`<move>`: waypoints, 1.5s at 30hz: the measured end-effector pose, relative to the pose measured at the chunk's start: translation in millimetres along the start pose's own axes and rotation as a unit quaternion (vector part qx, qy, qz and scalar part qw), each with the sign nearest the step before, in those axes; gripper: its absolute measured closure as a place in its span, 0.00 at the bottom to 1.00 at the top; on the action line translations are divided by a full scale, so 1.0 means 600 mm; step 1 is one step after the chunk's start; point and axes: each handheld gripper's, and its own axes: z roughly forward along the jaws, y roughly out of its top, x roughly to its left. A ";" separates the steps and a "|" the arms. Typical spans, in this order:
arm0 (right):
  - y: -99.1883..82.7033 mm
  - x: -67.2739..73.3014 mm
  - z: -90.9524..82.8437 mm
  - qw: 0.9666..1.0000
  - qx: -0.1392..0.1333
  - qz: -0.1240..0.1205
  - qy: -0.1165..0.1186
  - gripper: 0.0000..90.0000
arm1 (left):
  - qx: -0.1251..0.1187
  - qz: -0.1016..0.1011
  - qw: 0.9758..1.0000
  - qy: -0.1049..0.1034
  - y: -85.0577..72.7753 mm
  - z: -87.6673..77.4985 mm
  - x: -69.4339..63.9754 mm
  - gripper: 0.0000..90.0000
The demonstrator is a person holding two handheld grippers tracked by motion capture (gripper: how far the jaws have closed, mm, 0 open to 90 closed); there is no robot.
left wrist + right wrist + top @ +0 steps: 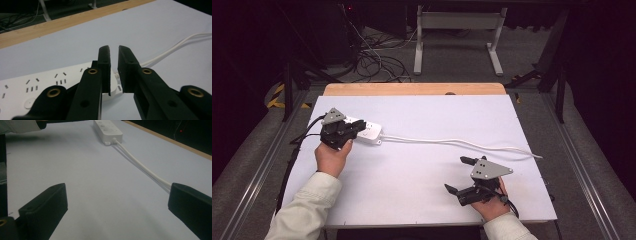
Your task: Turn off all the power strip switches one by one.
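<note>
A white power strip lies flat at the left of the white table top; its white cable runs right toward the table's edge. My left gripper hovers over the strip's cable end. In the left gripper view its jaws stand almost together with a thin slit and nothing between them, the strip just beneath. My right gripper rests at the front right, wide open and empty. In the right gripper view the cable leads away to the strip.
A wooden strip borders the far side of the table. Behind it, on the floor, lie tangled cables and a white metal frame. Rails run along both sides of the table.
</note>
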 end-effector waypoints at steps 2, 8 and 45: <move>0.000 -0.001 0.001 1.000 -0.001 -0.001 0.000 0.04 | 0.000 0.008 1.000 0.001 0.000 -0.004 -0.004 0.88; 0.001 -0.003 0.005 1.000 0.000 -0.002 0.003 0.04 | -0.011 0.020 1.000 -0.011 0.003 -0.020 -0.015 0.63; 0.002 -0.003 0.000 1.000 -0.003 -0.001 0.003 0.04 | -0.063 0.084 0.992 -0.073 -0.137 -0.109 -0.088 0.24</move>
